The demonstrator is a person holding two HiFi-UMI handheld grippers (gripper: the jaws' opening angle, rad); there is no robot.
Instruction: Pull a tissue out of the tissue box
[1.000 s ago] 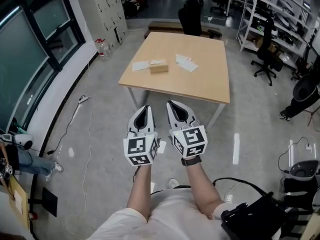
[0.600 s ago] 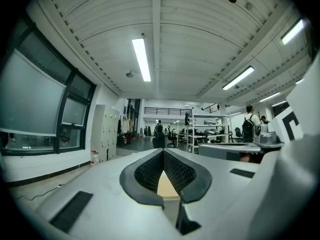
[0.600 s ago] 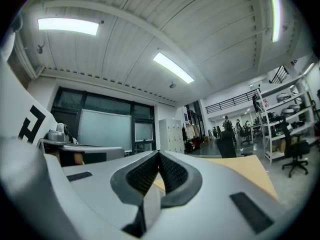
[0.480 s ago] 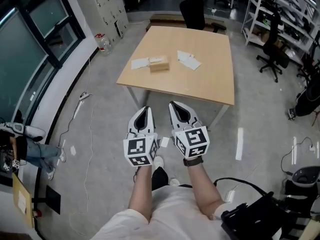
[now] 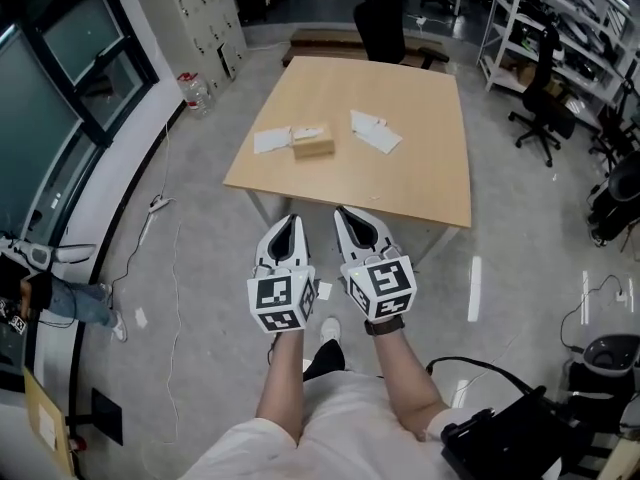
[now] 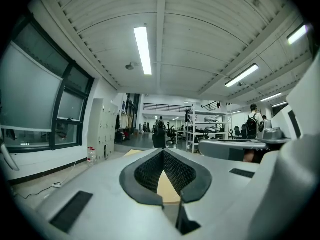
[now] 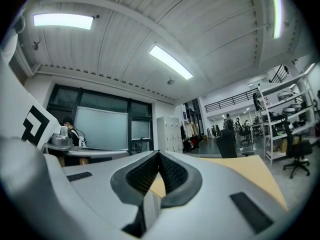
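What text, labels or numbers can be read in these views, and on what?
None readable.
Black-and-white marker cube on left tongs: square pattern, no words.
Matching cube on right tongs: same.
Small tan cardboard tissue box on light wooden table: print too small to read.

Tissue box (image 5: pixel 313 141) sits on table (image 5: pixel 425 153), toward its L side. One sheet (image 5: pixel 271 141) just L of box; more sheets (image 5: pixel 376 132) to box's R, apart from it. Office chair (image 5: pixel 379 30) behind table's far edge. Lockers (image 5: pixel 190 13) & bottle (image 5: pixel 193 90) far L; shelving (image 5: pixel 535 13) far R. L gripper (image 5: pixel 292 218) & R gripper (image 5: pixel 347 214) side by side before table's near edge.
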